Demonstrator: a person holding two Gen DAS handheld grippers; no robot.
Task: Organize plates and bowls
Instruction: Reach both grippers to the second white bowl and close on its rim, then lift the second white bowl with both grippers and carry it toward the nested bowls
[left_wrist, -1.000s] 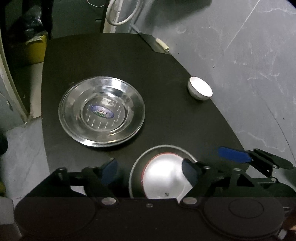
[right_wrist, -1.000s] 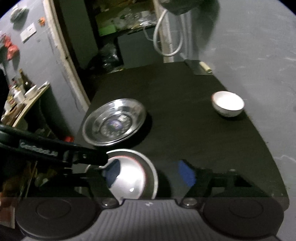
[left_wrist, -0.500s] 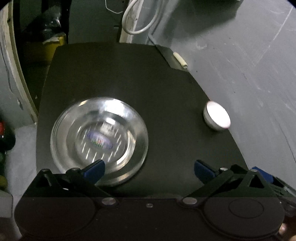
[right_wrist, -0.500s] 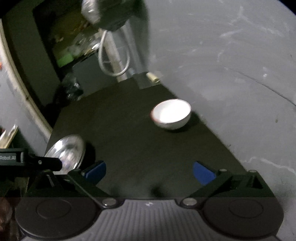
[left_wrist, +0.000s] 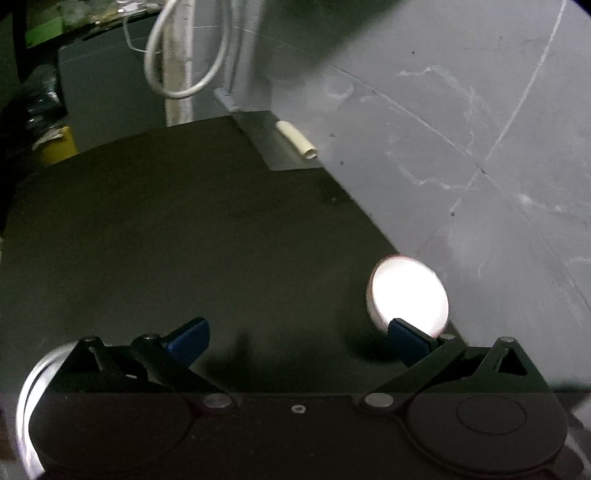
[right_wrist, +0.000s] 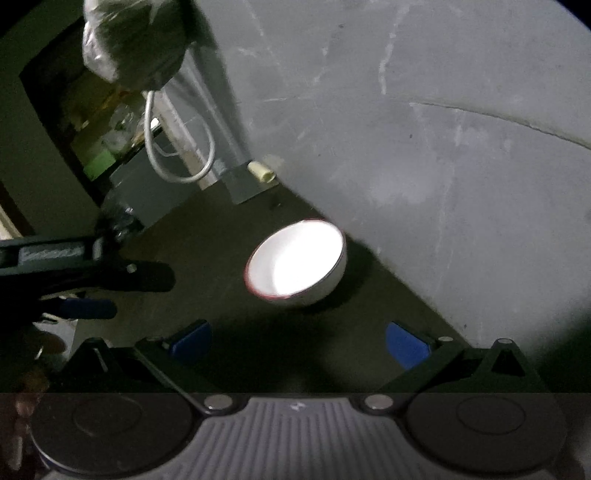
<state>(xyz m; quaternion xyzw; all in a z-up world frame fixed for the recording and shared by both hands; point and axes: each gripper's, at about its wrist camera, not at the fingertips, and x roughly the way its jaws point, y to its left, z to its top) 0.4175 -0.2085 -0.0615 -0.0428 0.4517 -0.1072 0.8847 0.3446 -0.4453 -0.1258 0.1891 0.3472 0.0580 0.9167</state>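
Note:
A small white bowl with a red rim (right_wrist: 295, 266) stands on the black table (right_wrist: 207, 258) near its right edge, by the grey wall. My right gripper (right_wrist: 299, 343) is open and empty, just short of the bowl. My left gripper (left_wrist: 299, 339) is open and empty; the bowl (left_wrist: 406, 295) lies just beyond its right fingertip (left_wrist: 408, 341). The steel plate's rim (left_wrist: 33, 398) shows at the lower left of the left wrist view. The left gripper (right_wrist: 92, 284) also shows at the left of the right wrist view.
The grey wall (left_wrist: 461, 147) runs along the table's right side. A white tube (left_wrist: 297, 144) lies on a grey ledge at the table's far corner. White cable loops (left_wrist: 184, 55) hang behind. Shelves with clutter (right_wrist: 107, 140) stand at the back left.
Both grippers have moved forward and right toward the white bowl. The steel plate has slid to the lower left of the left view. The bowl on the near plate has dropped out of sight.

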